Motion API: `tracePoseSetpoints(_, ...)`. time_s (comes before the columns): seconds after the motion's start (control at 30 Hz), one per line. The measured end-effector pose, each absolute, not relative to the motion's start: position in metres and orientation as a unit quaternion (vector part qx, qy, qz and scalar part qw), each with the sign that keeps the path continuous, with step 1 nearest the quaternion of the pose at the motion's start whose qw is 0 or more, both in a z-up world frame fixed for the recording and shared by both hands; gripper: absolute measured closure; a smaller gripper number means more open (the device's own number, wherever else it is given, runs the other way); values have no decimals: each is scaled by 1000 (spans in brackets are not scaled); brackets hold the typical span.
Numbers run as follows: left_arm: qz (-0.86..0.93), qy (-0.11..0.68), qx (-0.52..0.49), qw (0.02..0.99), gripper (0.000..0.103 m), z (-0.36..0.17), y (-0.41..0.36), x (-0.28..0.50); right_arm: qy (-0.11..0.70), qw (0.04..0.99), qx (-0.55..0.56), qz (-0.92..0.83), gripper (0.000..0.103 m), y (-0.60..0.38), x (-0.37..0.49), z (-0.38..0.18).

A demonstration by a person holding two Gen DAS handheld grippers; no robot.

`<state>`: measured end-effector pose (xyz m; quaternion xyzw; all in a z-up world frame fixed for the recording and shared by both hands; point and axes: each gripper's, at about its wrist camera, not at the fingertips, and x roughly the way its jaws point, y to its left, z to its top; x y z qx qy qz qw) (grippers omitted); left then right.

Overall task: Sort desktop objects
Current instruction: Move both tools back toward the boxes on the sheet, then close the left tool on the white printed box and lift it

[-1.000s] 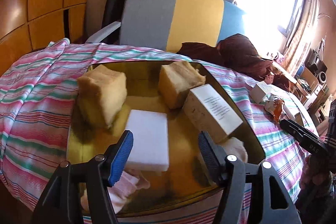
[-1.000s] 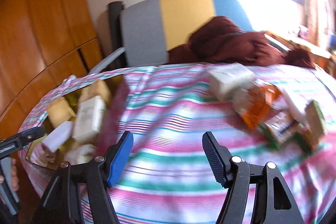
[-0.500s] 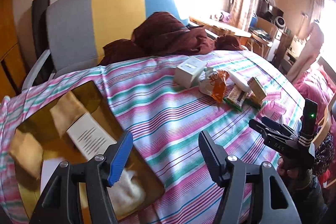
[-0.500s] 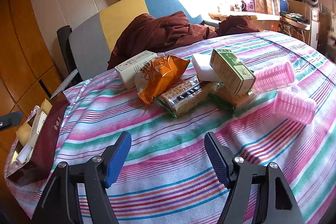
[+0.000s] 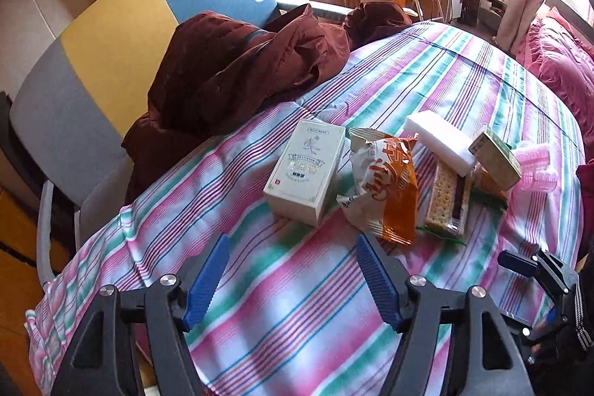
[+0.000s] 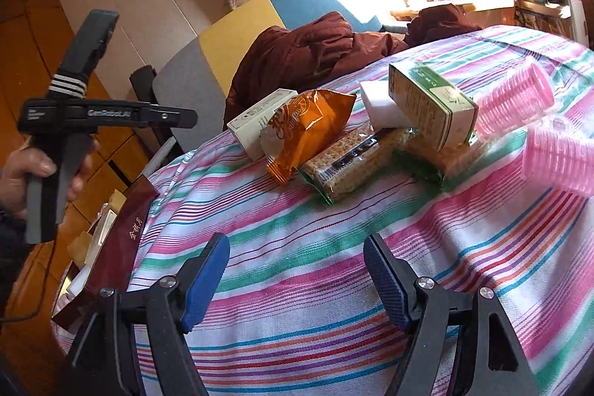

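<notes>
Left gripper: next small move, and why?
Probably ease the left gripper forward onto the cream box. Its jaws are open and empty, the box is the nearest item of the pile and lies almost straight ahead, flat on the striped cloth. The orange snack bag lies close against the box's right side, so approach slightly from the left. The right gripper is also open and empty.

bare striped cloth (image 6: 297,247) ahead — open | blocked beyond — snack pile (image 6: 334,151), pink cups (image 6: 557,166)

Both wrist views look low across the striped table (image 5: 297,303) at the same snack pile (image 6: 352,143).
</notes>
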<state>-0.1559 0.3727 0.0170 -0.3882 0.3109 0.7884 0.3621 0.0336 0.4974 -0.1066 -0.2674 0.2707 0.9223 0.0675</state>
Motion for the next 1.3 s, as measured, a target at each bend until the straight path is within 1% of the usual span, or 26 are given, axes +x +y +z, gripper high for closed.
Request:
tracePoseSetpoints(0.2,770,323,-385,393,30,-4,400,-180,279,54,-264,922,26,498,32,-110)
tracePoseSetpoints(0.3,761,343,-375,404,28,-13,412,-184,281,52,-259,923,26,498,33,-110)
tracePoseSetpoints(0.37,756,352,-374,406,28,-18,418,-189,282,50,-257,923,26,499,34,-110)
tracePoseSetpoints(0.6,737,356,-386,426,28,-30,431,-204,284,46,-258,922,26,500,33,-111)
tracePoseSetpoints(0.73,734,357,-396,421,28,-43,437,-205,284,46,-259,922,26,500,33,-111)
tracePoseSetpoints(0.77,735,356,-400,417,28,-46,437,-206,284,45,-259,922,26,500,33,-110)
tracePoseSetpoints(0.8,736,354,-406,410,38,-49,437,-206,284,46,-259,922,25,500,33,-110)
tracePoseSetpoints(0.83,738,351,-410,405,43,-51,435,-206,284,46,-260,922,25,500,33,-110)
tracePoseSetpoints(0.93,750,334,-417,391,47,-51,425,-206,283,47,-261,922,25,500,33,-111)
tracePoseSetpoints(1.0,759,321,-421,379,49,-48,416,-203,282,48,-262,922,25,501,32,-111)
tracePoseSetpoints(1.17,776,280,-441,353,49,-38,385,-186,279,51,-264,922,25,501,30,-111)
tracePoseSetpoints(1.3,787,256,-439,351,50,-29,356,-150,278,52,-265,922,25,501,29,-112)
